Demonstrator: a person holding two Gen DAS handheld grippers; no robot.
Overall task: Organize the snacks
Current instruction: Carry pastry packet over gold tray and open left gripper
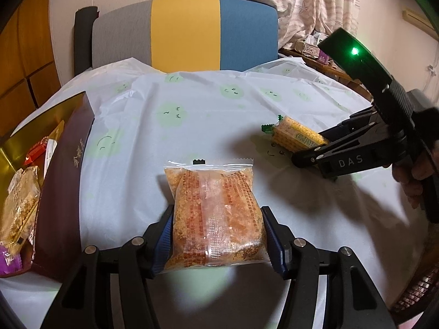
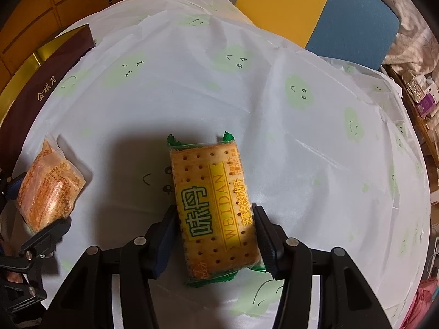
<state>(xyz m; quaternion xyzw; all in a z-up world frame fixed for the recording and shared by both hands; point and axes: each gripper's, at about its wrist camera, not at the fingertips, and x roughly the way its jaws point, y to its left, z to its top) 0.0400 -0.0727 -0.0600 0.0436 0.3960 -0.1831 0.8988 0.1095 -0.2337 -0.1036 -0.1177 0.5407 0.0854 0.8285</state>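
My left gripper (image 1: 218, 216) is shut on a clear packet of orange crumbly snack (image 1: 214, 213), its pads pressing both sides, just above the white tablecloth. The same packet shows at the left of the right wrist view (image 2: 49, 189). My right gripper (image 2: 215, 219) is shut on a yellow Weidan cracker packet with green ends (image 2: 214, 205), low over the cloth. In the left wrist view the right gripper (image 1: 315, 150) holds that cracker packet (image 1: 296, 134) at the right.
A dark maroon box with a gold lining (image 1: 63, 170) stands at the table's left, with several wrapped snacks (image 1: 19, 208) inside; its wall shows in the right wrist view (image 2: 52, 85). A grey, yellow and blue chair (image 1: 186, 33) stands behind the table. A cluttered side shelf (image 2: 419, 93) is at the right.
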